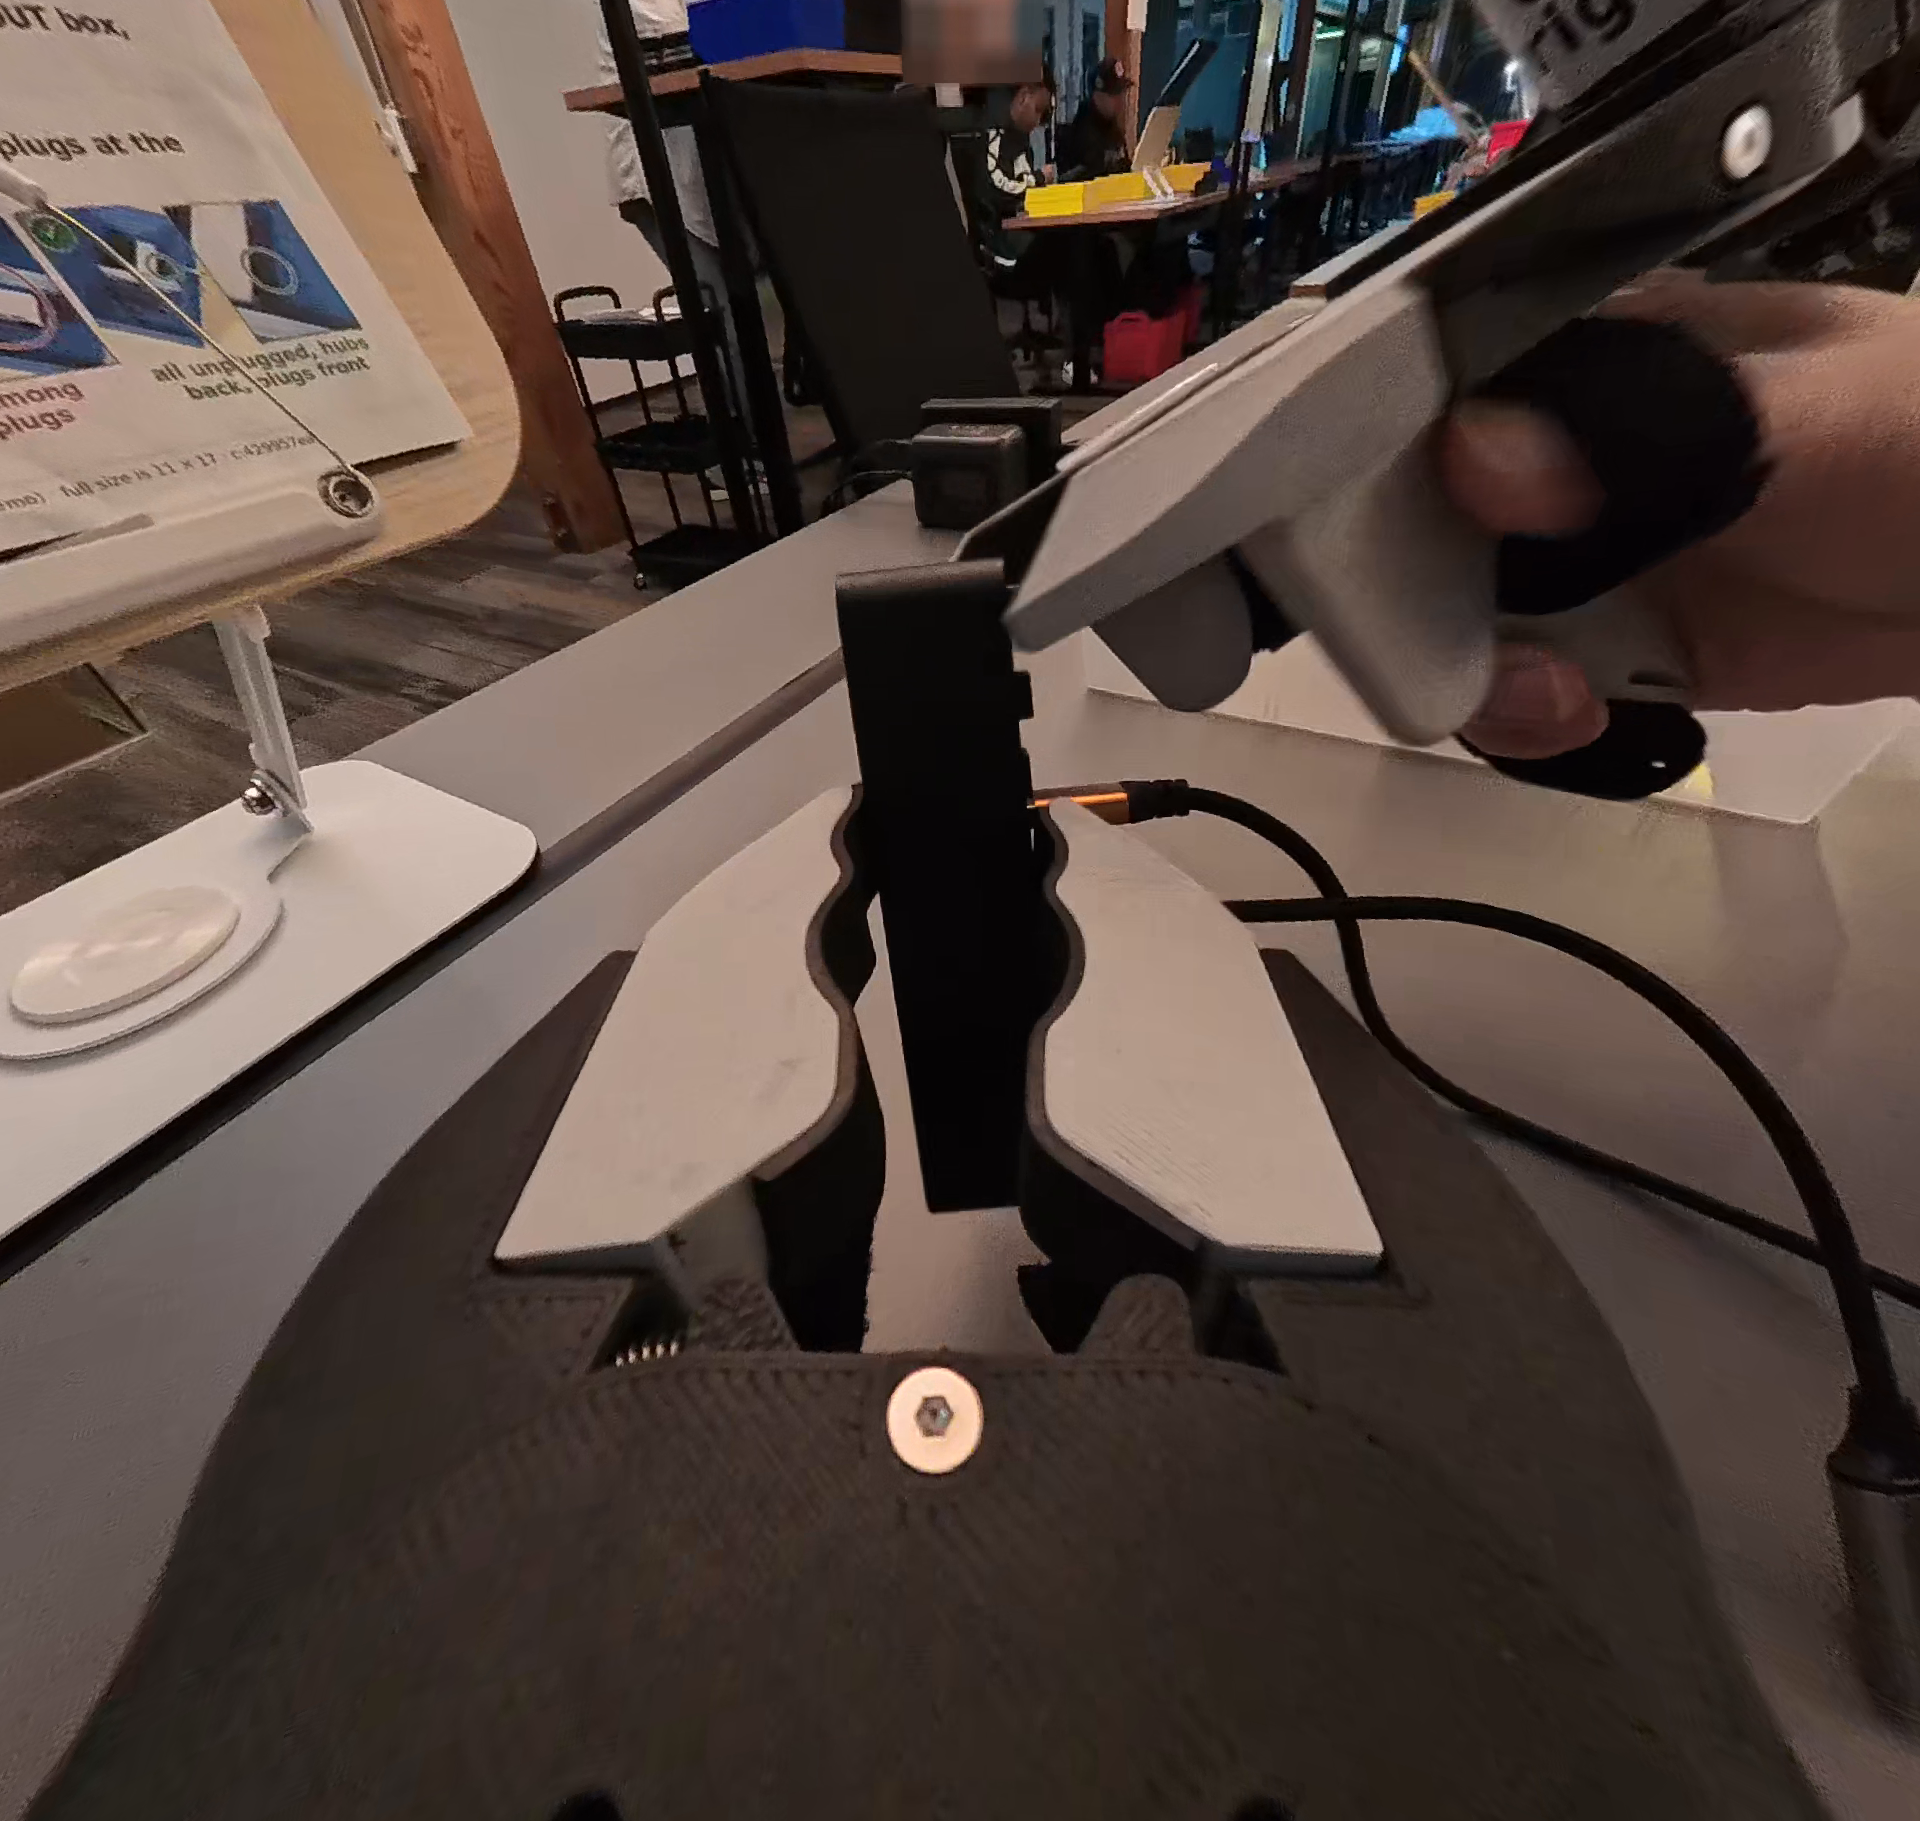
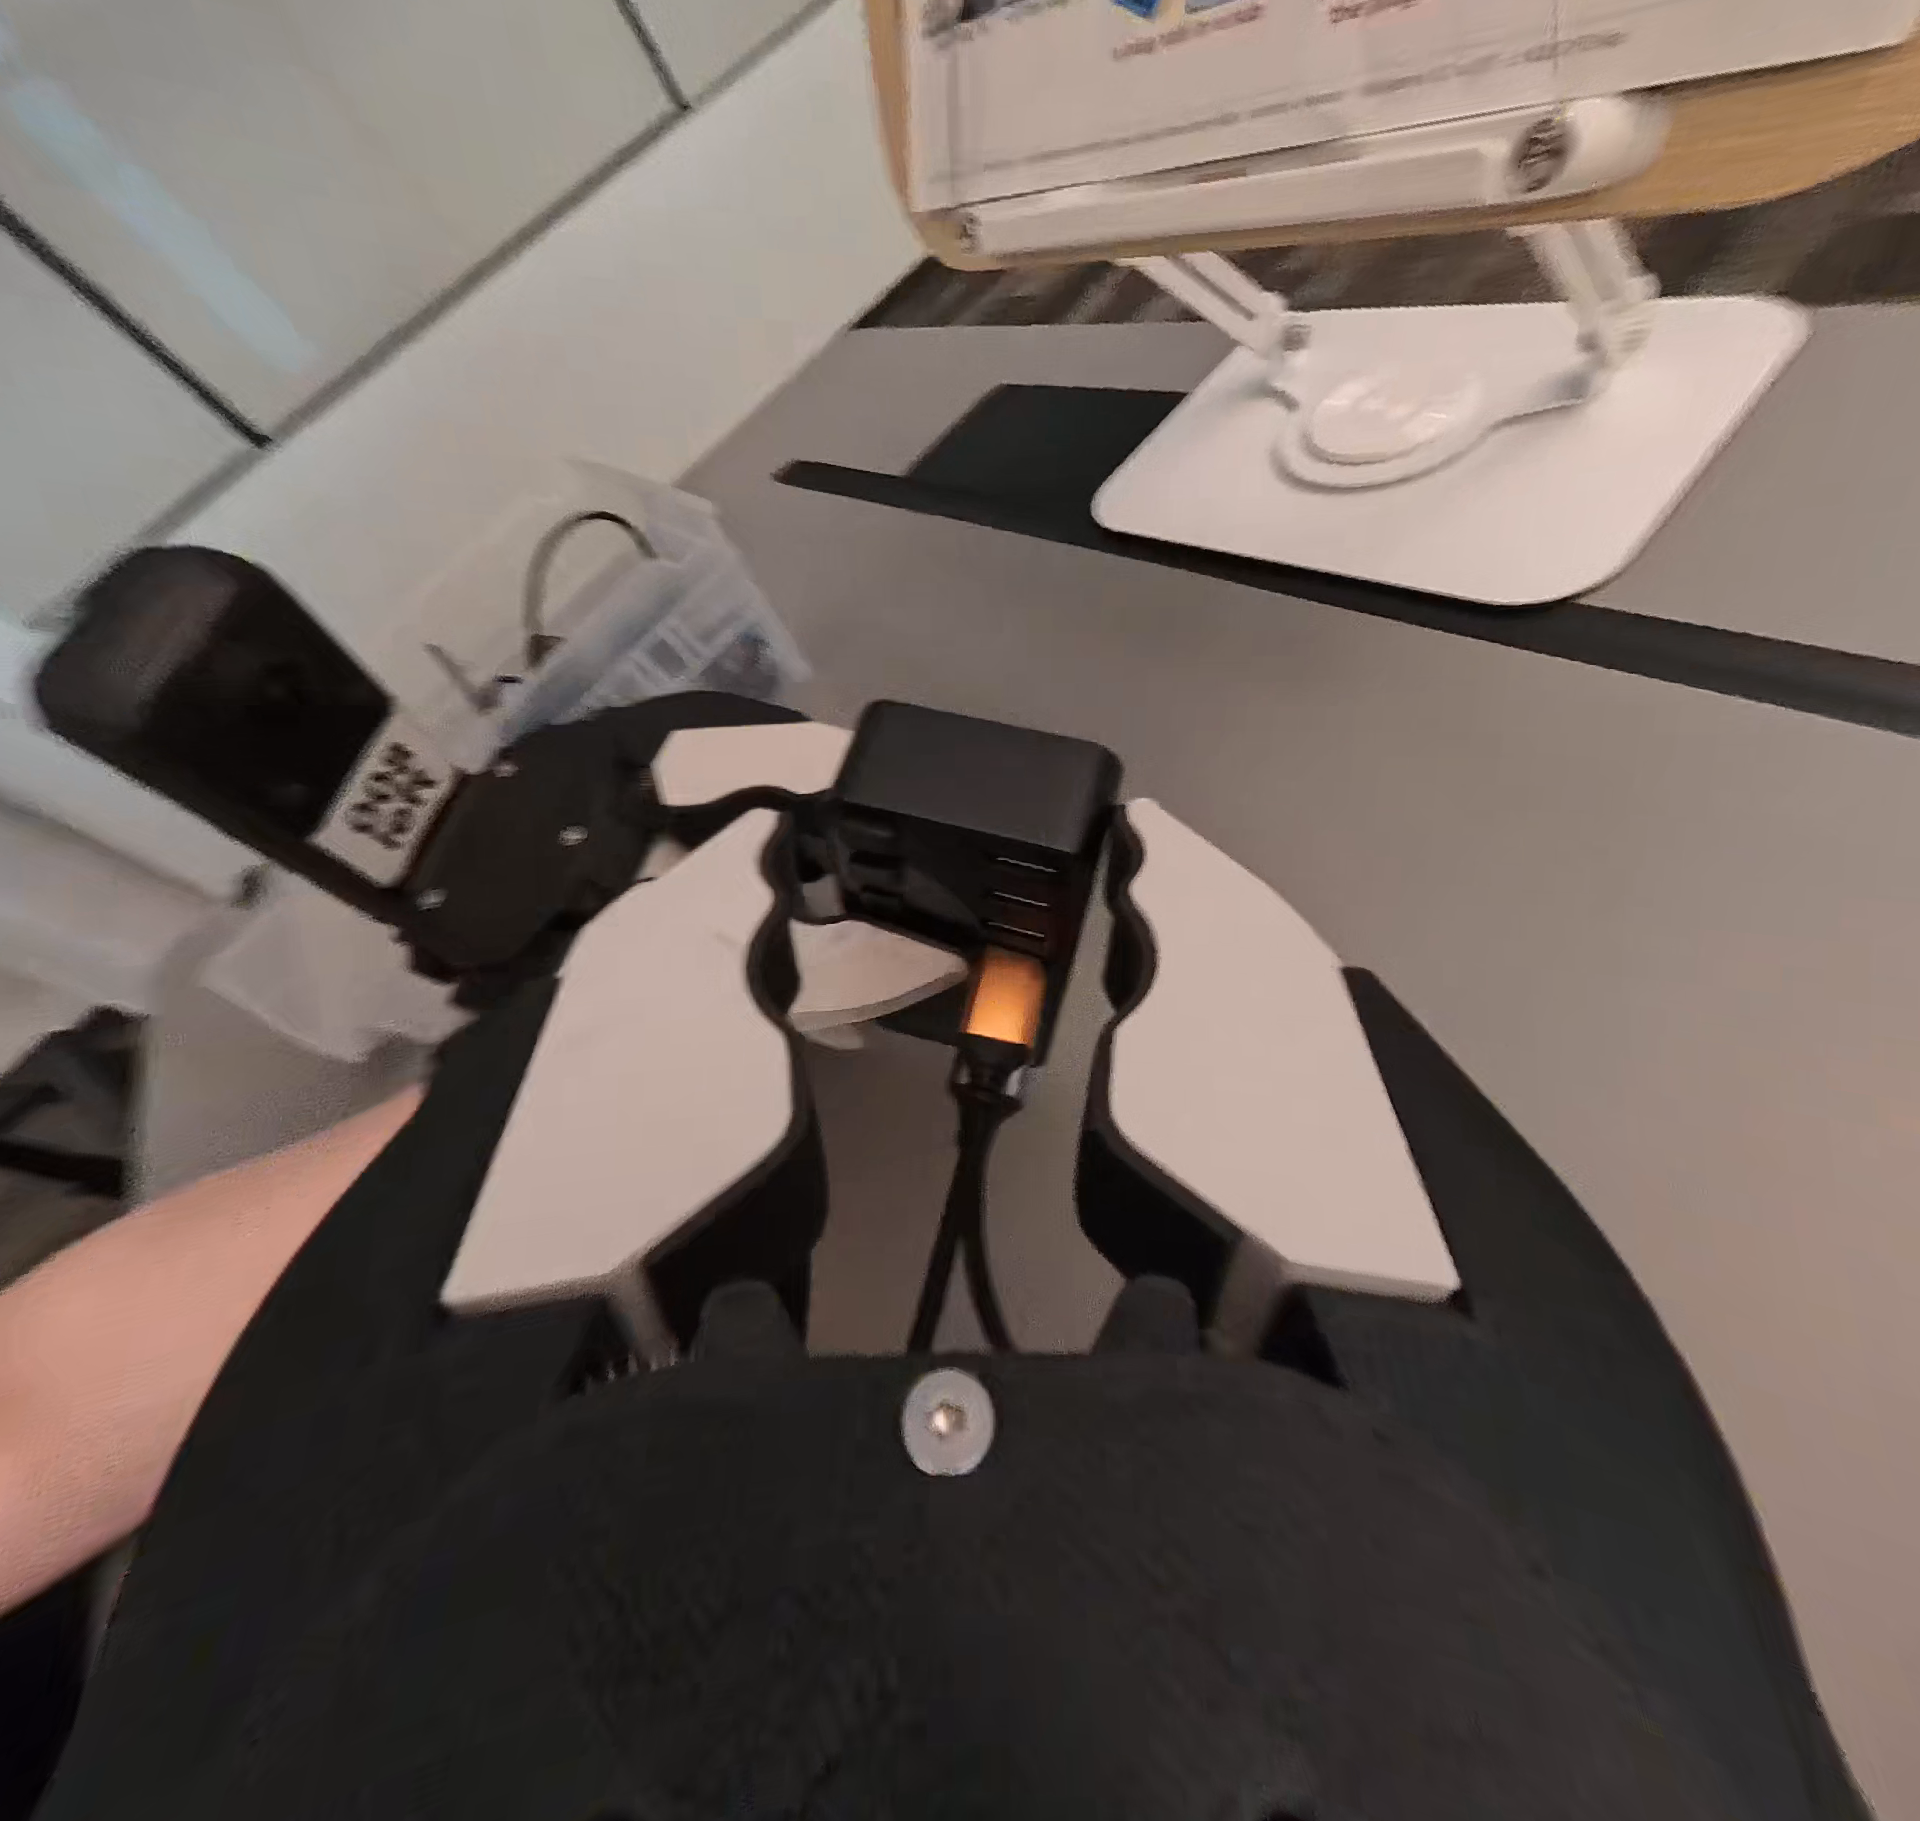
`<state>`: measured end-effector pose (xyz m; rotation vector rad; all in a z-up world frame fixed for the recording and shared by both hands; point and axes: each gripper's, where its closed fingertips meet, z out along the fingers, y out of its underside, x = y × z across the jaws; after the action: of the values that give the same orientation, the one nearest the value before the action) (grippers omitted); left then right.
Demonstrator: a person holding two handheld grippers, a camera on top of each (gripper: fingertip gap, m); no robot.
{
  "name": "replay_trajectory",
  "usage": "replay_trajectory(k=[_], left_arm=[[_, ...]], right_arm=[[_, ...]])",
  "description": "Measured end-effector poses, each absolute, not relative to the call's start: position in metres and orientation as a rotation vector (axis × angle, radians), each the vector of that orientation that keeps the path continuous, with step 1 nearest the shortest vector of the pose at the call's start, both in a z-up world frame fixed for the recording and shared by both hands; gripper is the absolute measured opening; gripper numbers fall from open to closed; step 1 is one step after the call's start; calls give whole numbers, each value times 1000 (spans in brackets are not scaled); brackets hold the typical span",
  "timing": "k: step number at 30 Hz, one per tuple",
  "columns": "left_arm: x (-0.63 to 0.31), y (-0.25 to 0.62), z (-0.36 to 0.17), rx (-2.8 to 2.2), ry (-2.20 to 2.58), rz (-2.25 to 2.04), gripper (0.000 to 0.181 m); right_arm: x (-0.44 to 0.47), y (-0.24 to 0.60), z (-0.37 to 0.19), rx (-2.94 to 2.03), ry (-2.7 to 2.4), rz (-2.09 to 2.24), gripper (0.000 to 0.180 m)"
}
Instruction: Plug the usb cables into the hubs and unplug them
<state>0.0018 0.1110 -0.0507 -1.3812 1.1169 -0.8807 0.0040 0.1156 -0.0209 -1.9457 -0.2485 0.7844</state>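
Centrally in the left wrist view, the left gripper [image 1: 945, 898] stands clamped on a black USB hub [image 1: 940, 836], held upright above the grey table [image 1: 623, 732]. An orange-lit USB plug [image 2: 1003, 1008] with its black cable [image 1: 1455, 992] sits in the hub's lowest port. The right gripper [image 2: 951, 898] has its fingers apart, flanking hub and plug. A white document stand [image 2: 1455, 462] fills the upper right of the right wrist view.

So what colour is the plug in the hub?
Orange plug, black hub; right wrist view shows it best.
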Motion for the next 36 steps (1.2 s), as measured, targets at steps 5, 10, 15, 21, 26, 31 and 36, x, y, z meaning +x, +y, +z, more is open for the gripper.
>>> replay_trajectory(k=[5, 10, 15, 21, 26, 31, 36], left_arm=[[3, 112, -61, -1357, 1143, -848, 27], [4, 113, -78, -1433, 1208, -802, 28], [0, 111, -88, -1514, 1248, -820, 29], [-7, 105, -96, -1543, 1338, -849, 35], [-21, 105, -91, -1575, 1392, -826, 45], [-25, 101, -78, -1571, 1374, -900, 57], [-28, 105, -64, -1583, 1256, -1033, 58]], right_arm=[[6, 117, -30, -1959, -295, 657, 52], [5, 117, -43, -1999, -404, 494, 52], [0, 118, -50, -2012, -452, 435, 52], [-6, 115, -56, -2013, -511, 422, 53], [-12, 112, -58, -2022, -546, 421, 53], [-11, 107, -47, -2004, -507, 542, 53], [1, 96, 14, -1702, -489, 574, 50]])
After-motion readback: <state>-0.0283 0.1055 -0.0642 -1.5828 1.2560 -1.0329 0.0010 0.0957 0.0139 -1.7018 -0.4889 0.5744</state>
